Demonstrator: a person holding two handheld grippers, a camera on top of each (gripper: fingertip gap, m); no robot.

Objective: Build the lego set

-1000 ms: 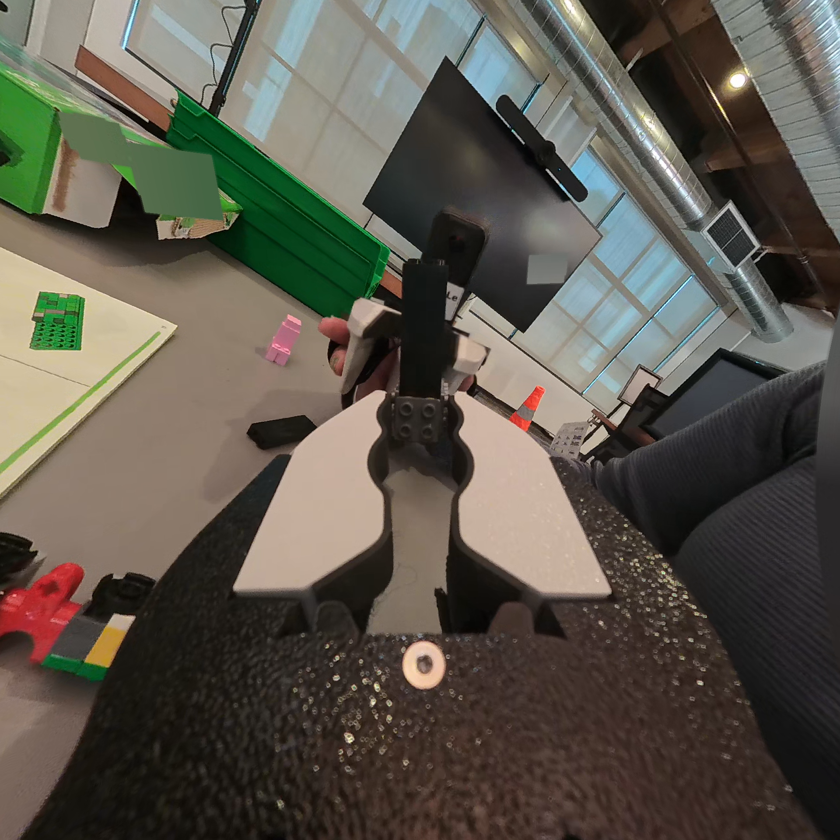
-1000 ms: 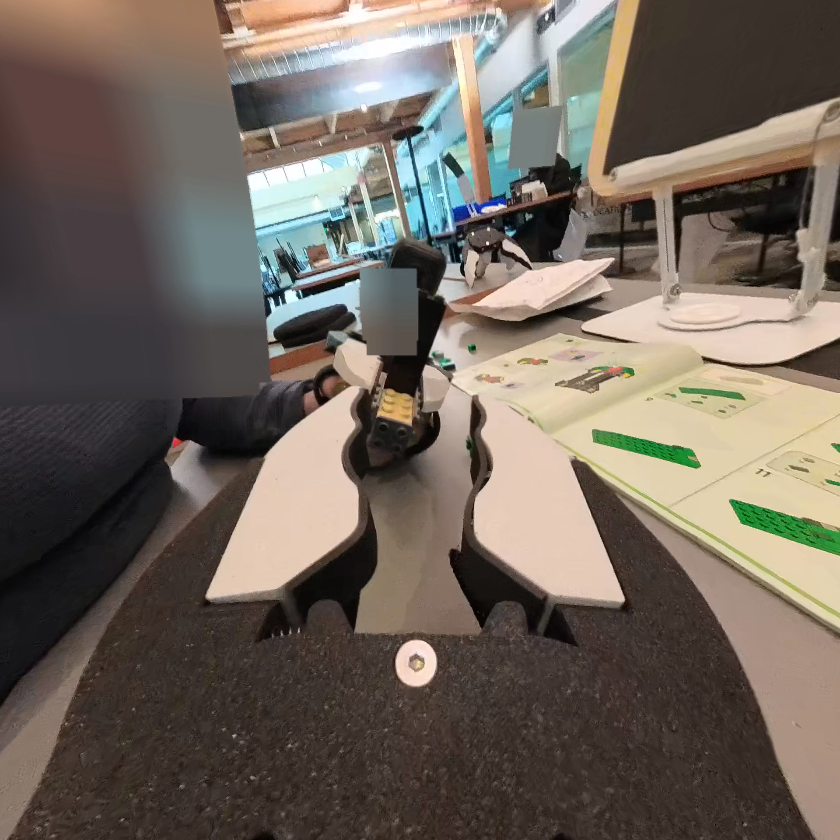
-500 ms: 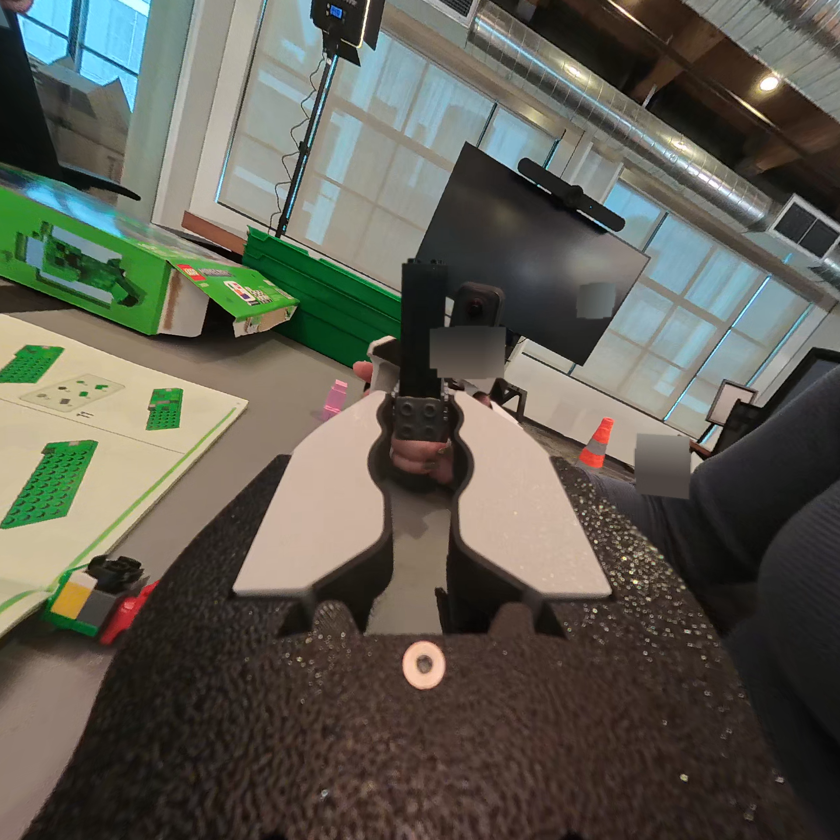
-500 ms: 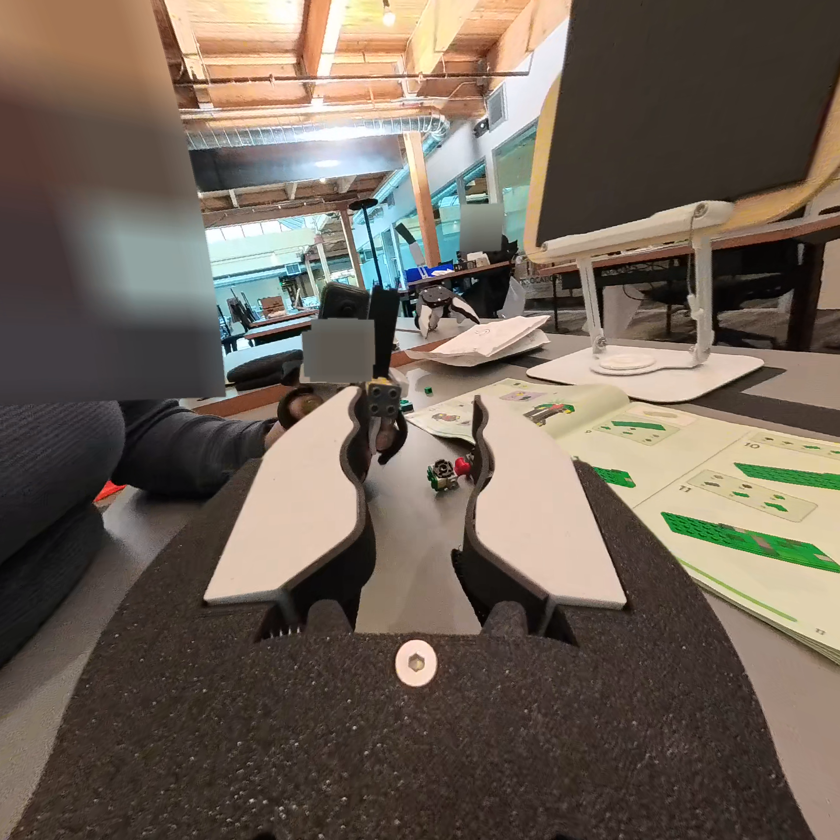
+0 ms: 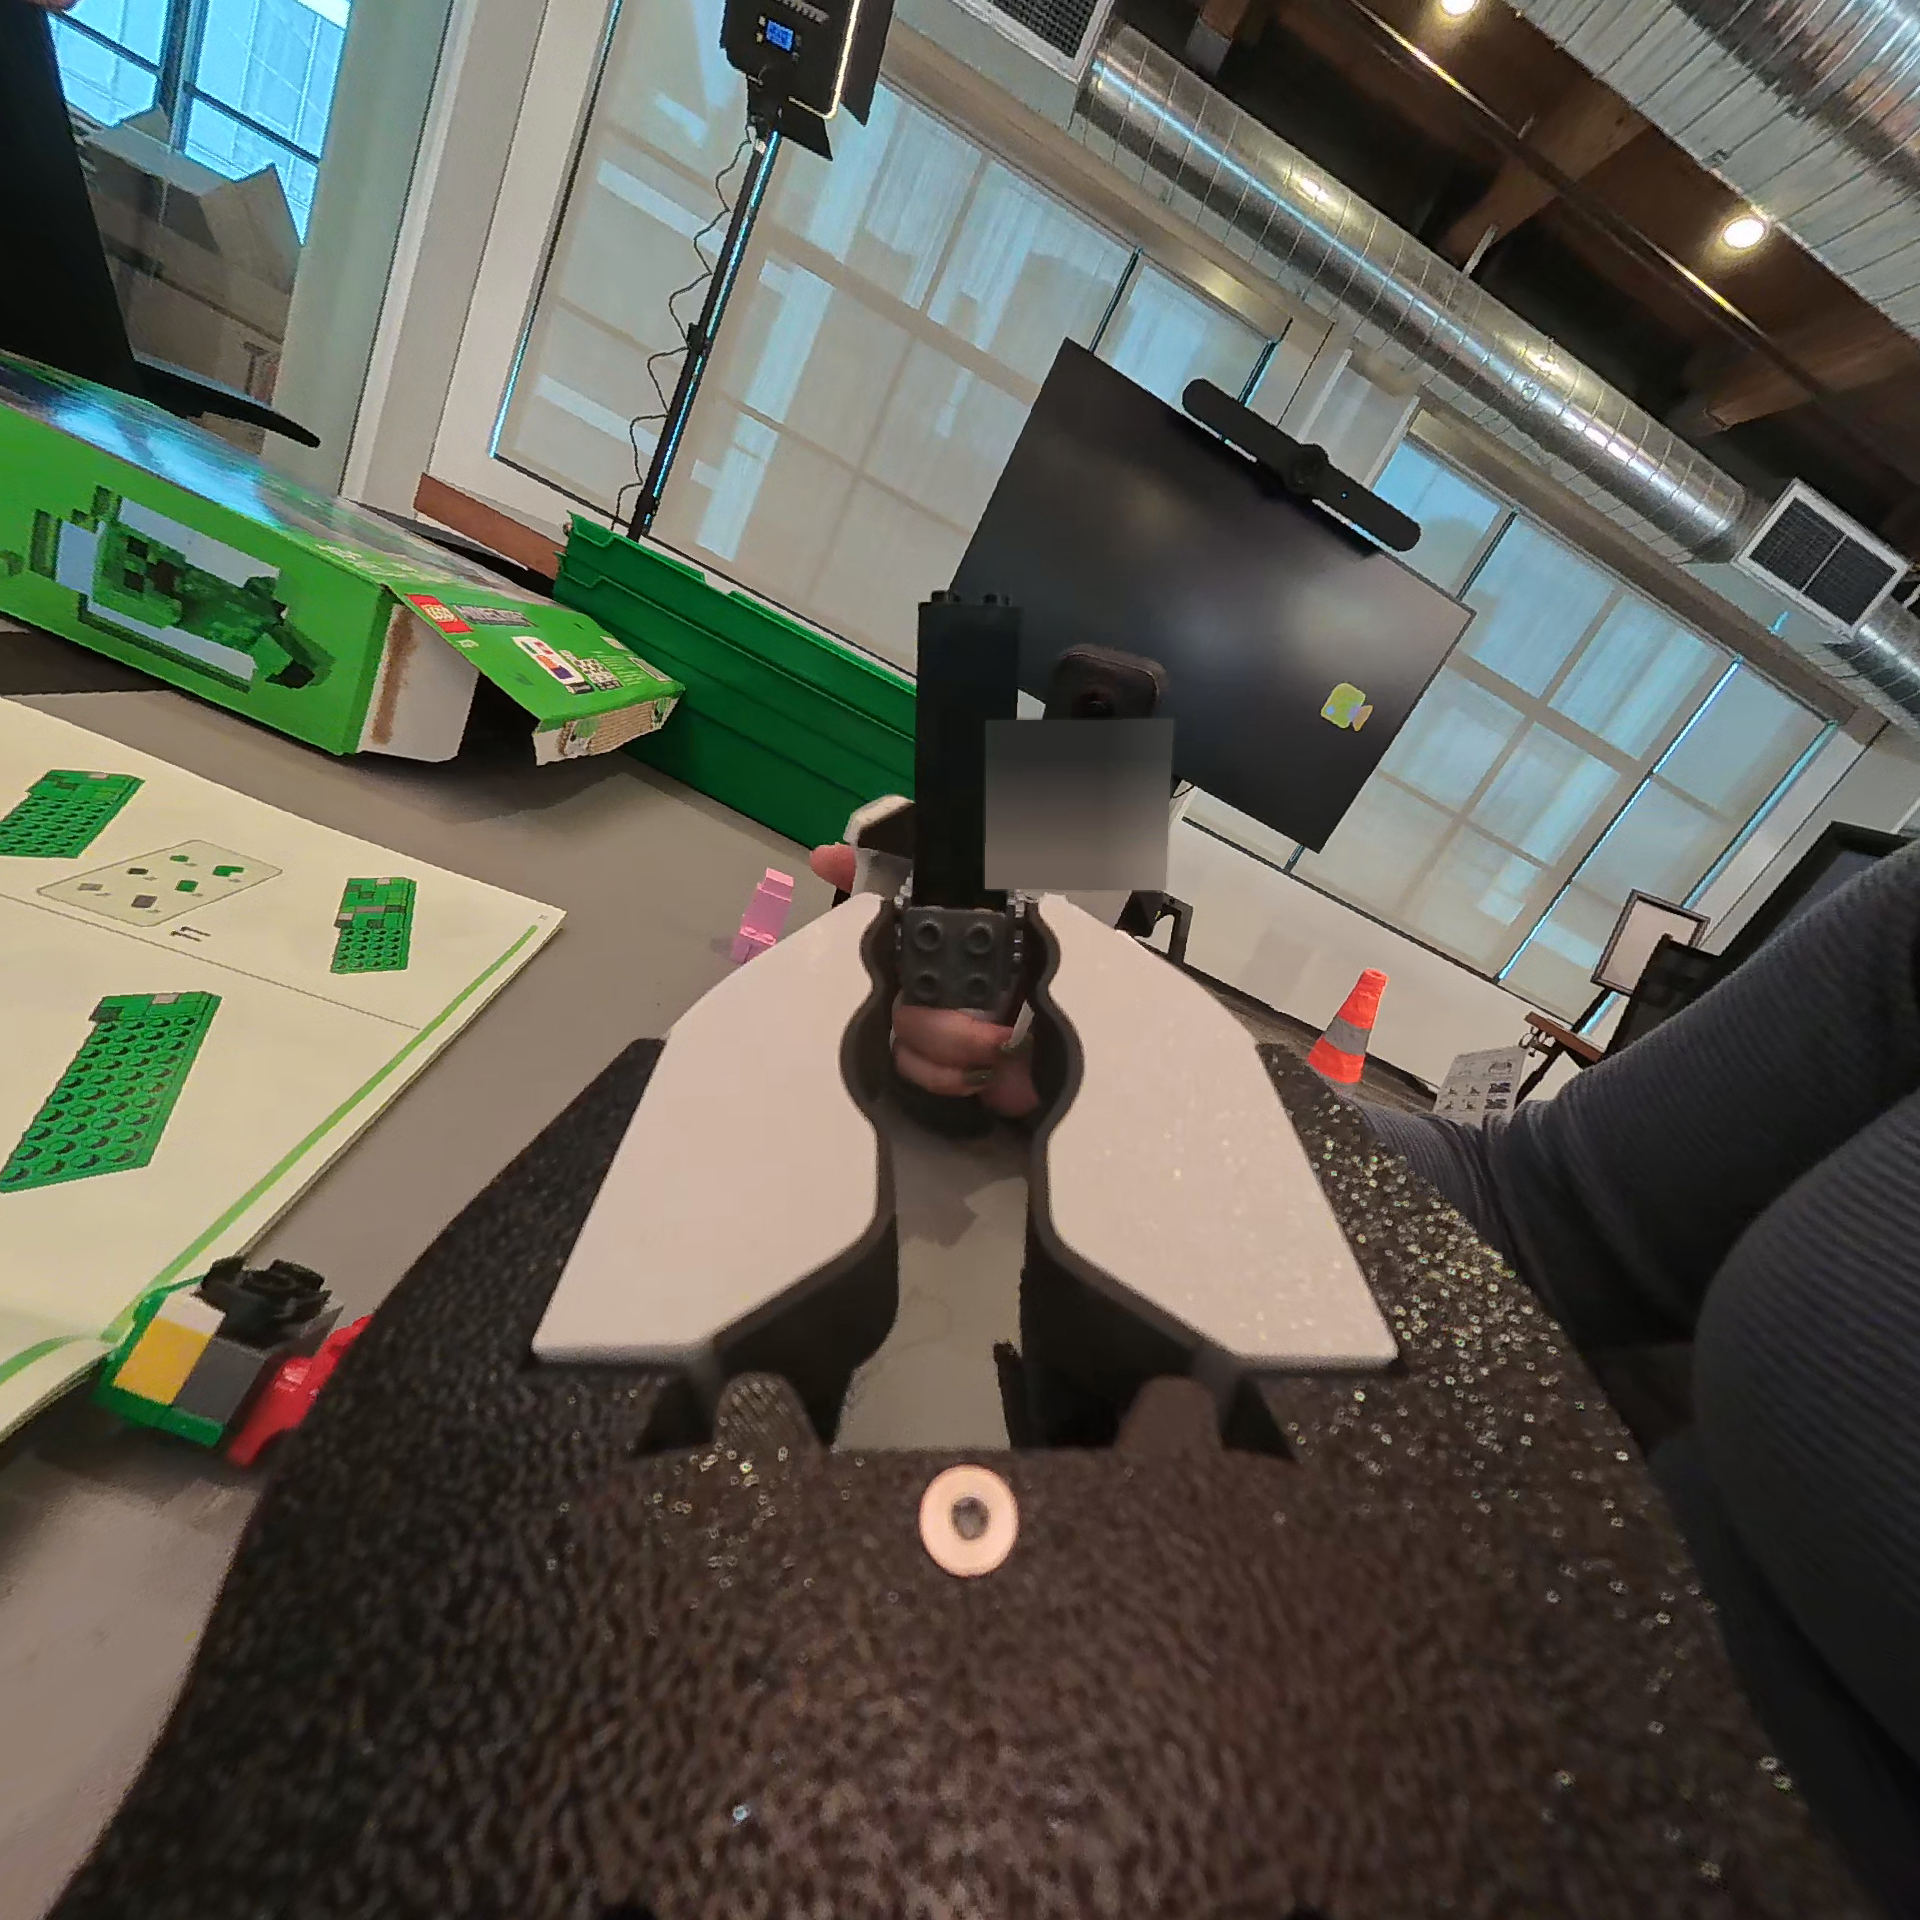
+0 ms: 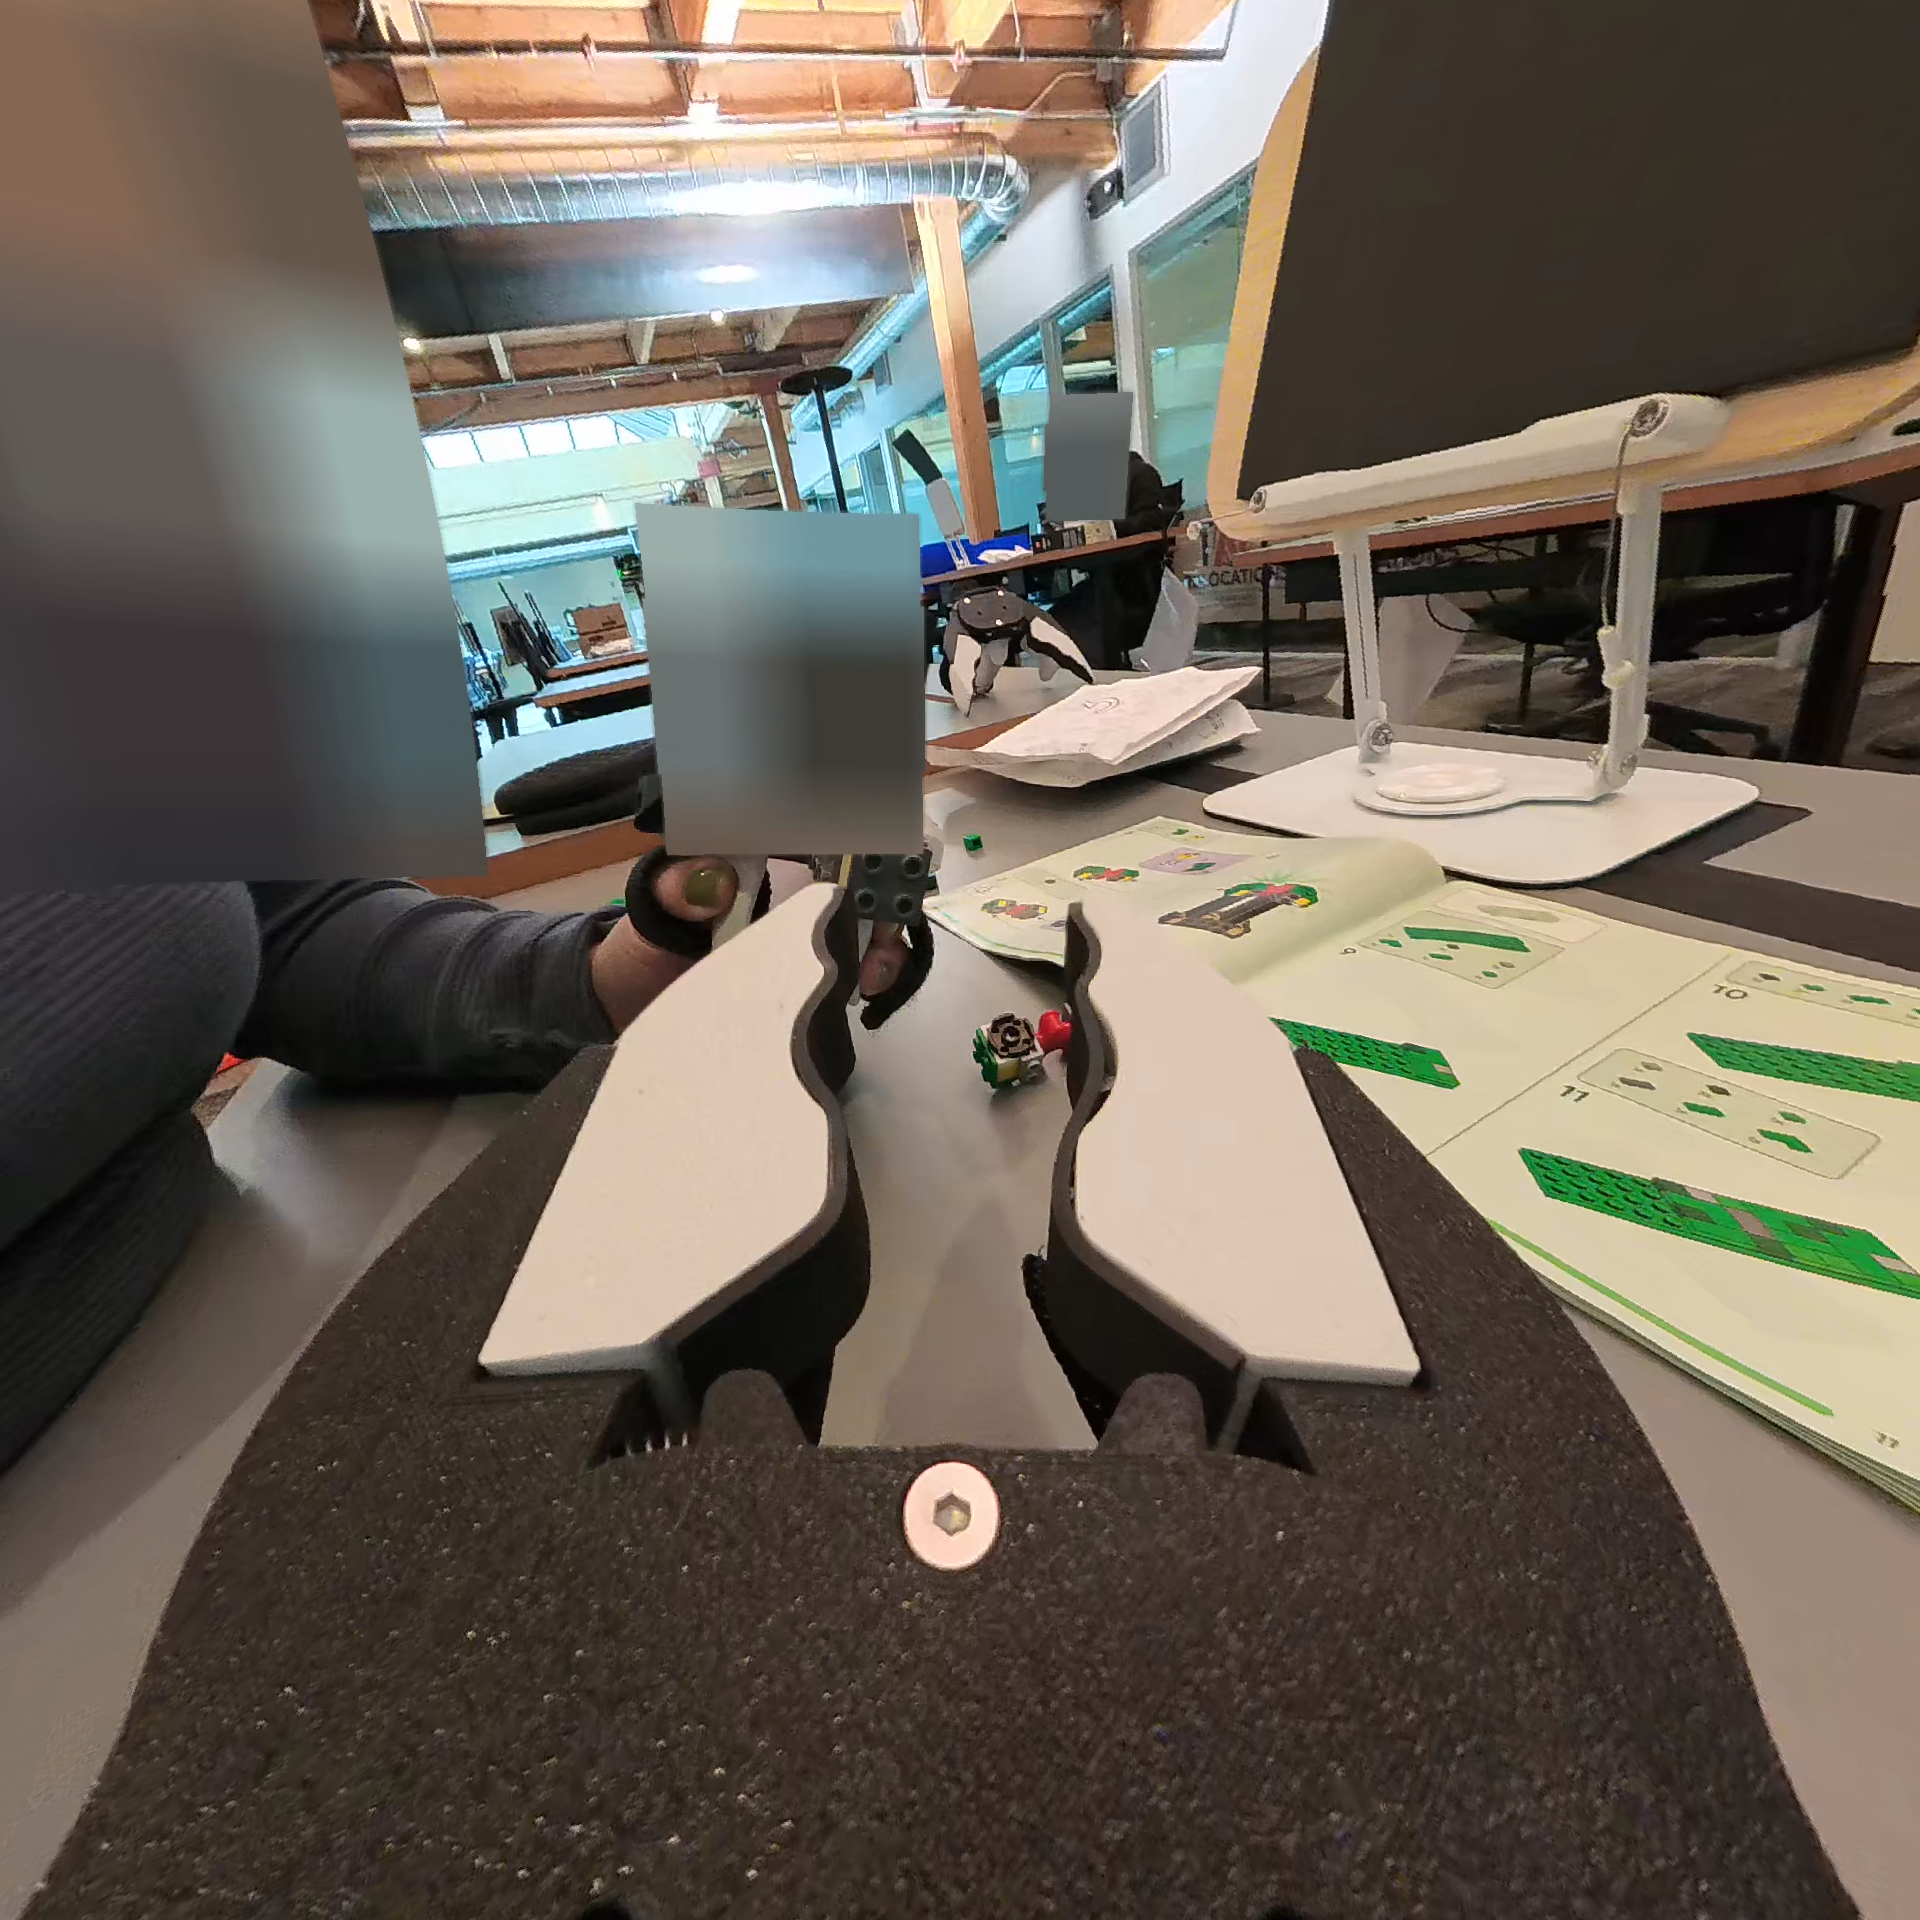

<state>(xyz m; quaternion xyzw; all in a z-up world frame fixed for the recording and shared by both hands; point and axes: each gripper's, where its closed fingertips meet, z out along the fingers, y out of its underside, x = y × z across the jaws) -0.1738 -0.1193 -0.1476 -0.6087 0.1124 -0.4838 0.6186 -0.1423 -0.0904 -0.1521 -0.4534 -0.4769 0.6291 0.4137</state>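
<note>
My left gripper [image 5: 958,961] is shut on a dark grey two-by-two brick [image 5: 956,958]. A tall black column [image 5: 966,748] stands up from the brick, and the whole piece is held above the grey table [image 5: 623,894]. My right gripper [image 6: 951,914] is open and empty, low over the table. In the right wrist view the held grey brick [image 6: 888,883] sits just past my left fingertip, with a hand [image 6: 665,935] behind it. A small green, yellow, grey, red and black assembly [image 5: 208,1351] lies on the table; it also shows between my right fingers [image 6: 1013,1049].
An open instruction booklet [image 5: 208,987] [image 6: 1558,1039] lies on the table. A green box [image 5: 208,603] and green bin [image 5: 748,686] stand behind it, with a pink piece [image 5: 764,914] nearby. A white stand [image 6: 1486,800], a paper bag [image 6: 1091,717] and a person's sleeve [image 5: 1662,1143] are close. Some 5 centimetres of space lies between my two pairs of fingers.
The right gripper has drawn back from the held piece, which now sits farther off and to its left. The left gripper has swung its view upward and stays shut on the brick.
</note>
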